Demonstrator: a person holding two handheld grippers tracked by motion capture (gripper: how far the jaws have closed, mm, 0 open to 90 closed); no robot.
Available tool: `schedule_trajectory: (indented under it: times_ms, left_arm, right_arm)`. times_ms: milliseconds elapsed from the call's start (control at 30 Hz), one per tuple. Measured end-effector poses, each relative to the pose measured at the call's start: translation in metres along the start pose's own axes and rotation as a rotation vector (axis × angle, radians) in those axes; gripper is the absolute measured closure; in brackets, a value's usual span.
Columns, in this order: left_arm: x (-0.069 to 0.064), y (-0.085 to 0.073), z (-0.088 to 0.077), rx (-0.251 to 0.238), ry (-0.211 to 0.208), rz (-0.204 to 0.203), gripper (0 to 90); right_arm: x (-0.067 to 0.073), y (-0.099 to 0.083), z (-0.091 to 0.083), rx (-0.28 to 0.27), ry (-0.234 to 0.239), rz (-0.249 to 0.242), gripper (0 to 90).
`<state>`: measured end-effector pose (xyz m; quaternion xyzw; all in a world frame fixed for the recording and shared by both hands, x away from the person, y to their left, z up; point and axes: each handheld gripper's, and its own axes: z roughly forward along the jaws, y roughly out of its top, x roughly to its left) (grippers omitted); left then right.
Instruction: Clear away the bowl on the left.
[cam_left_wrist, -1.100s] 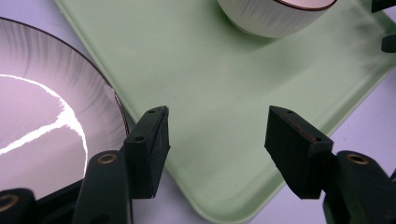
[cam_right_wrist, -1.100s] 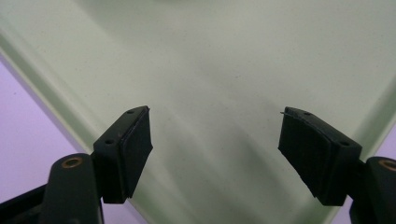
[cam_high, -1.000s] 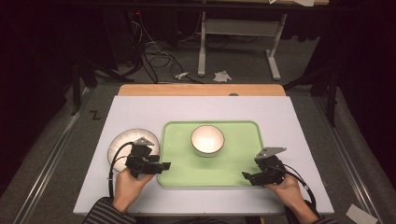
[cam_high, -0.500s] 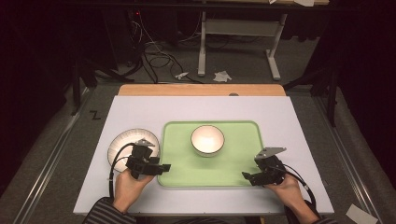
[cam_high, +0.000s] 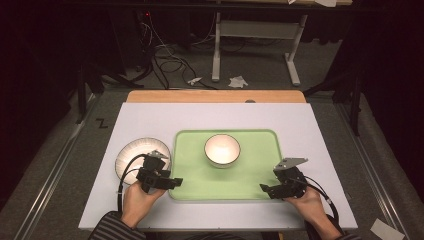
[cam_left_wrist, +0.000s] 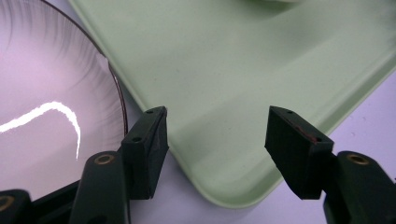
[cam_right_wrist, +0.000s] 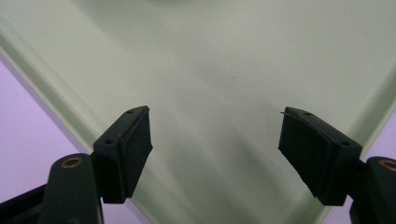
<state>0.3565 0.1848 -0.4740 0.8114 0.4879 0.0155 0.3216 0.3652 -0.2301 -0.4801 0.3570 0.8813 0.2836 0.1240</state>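
**Both grippers open at the near corners of the green tray**

Left gripper (cam_left_wrist: 212, 144): jaws wide apart, nothing between the pads. In the left gripper view they straddle the near left corner of the green tray (cam_left_wrist: 243, 79); whether a pad touches the rim can't be told. One jaw sits over the gap between the tray edge and the ribbed white plate (cam_left_wrist: 51, 107), the other over the tray's near rim. Plate lies just beside the tray, glare streak across it.

Right gripper (cam_right_wrist: 215, 149): jaws also wide apart, holding nothing. In the right gripper view they hover over the tray floor at its near right corner, pale tabletop (cam_right_wrist: 28, 116) visible beyond the rim on both sides. Contact with the tray unclear.

High view: left gripper (cam_high: 172, 182) at the tray's (cam_high: 260, 170) near left corner, pointing right across it, gripped by the left hand (cam_high: 140, 200), striped sleeve below. Right gripper (cam_high: 265, 189) at the near right corner, pointing left, gripped by the right hand (cam_high: 307, 205); grey three-cornered plate on top, cable trailing off toward the near edge. Tray sits flat at the middle of the white tabletop (cam_high: 150, 120), nearer the person's side. A white bowl with a dark rim (cam_high: 222, 149) stands upright inside the tray, toward its far side, well apart from both grippers. Ribbed plate (cam_high: 132, 152) rests on the tabletop left of the tray, partly under the left gripper. Wooden strip along the tabletop's far edge.
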Motion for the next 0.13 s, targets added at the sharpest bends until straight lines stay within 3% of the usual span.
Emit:
schedule_trajectory:
  times_ms: [133]
  left_arm:
    - [0.0011,-0.0008,-0.0015,0.000,-0.003,0.001,39.8]
  right_arm:
    - [-0.0001,0.0009,0.0010,-0.003,0.006,0.005,26.6]
